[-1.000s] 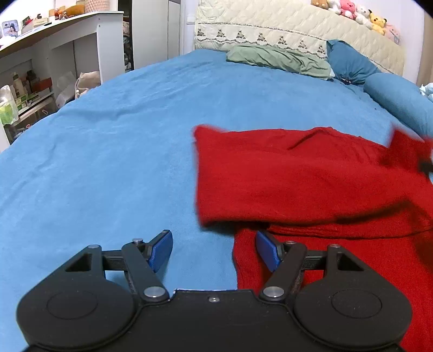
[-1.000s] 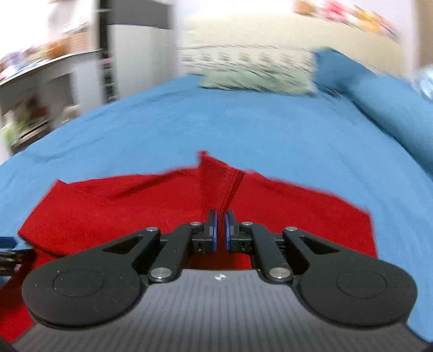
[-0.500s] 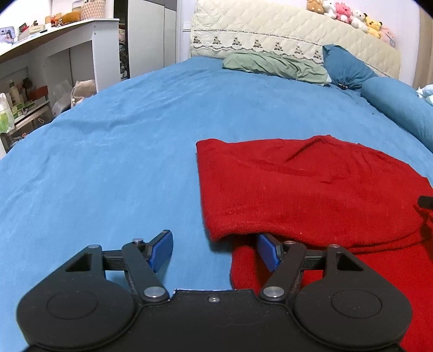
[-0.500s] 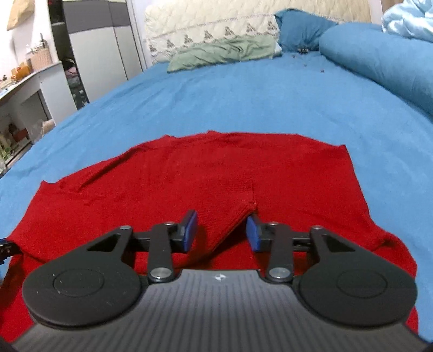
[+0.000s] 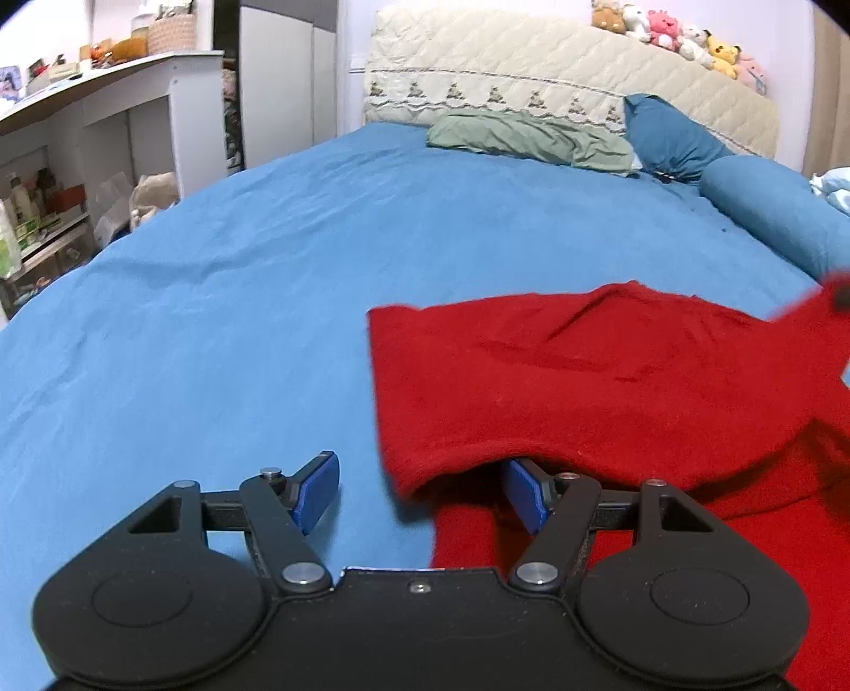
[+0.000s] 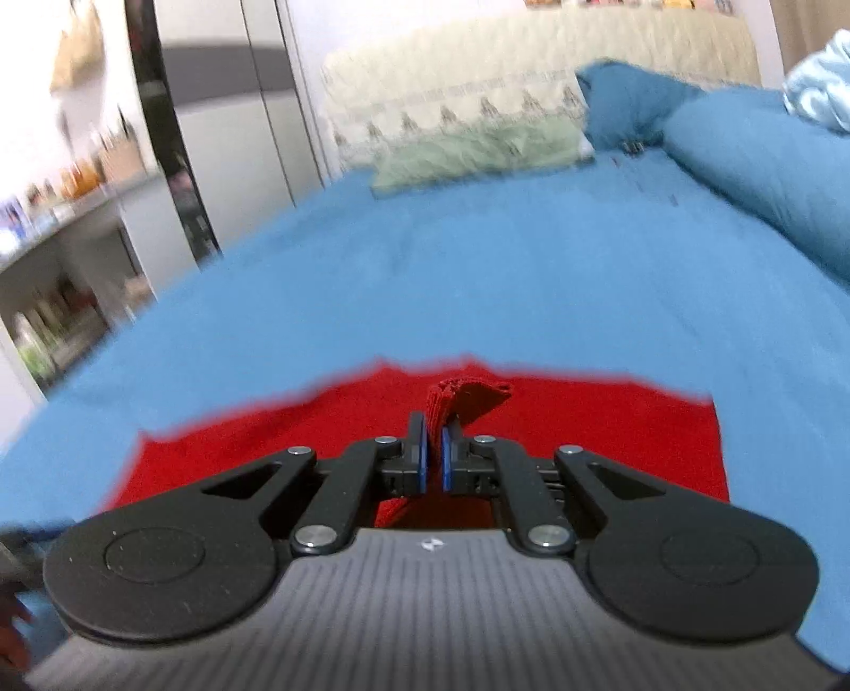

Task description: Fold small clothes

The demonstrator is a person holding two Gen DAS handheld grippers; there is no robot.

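Observation:
A red knitted garment [image 5: 611, 382] lies partly folded on the blue bed sheet [image 5: 212, 297]. My left gripper [image 5: 419, 497] is open at the garment's near left edge; its right pad [image 5: 523, 491] sits under the folded-over layer, its left pad [image 5: 319, 491] over bare sheet. In the right wrist view, my right gripper [image 6: 434, 460] is shut on a bunched fold of the red garment [image 6: 584, 425] and holds it lifted above the rest of the cloth. That view is blurred by motion.
A green pillow [image 5: 526, 139] and blue pillows [image 5: 674, 138] lie at the cream headboard [image 5: 558, 79], with plush toys [image 5: 680, 34] on top. A white shelf unit [image 5: 106, 133] stands left of the bed. A wardrobe [image 6: 228, 143] is behind.
My right gripper, open half a second ago, has shut on a fold of the red garment and lifted it. The garment's right side has risen. My left gripper has stayed open in place.

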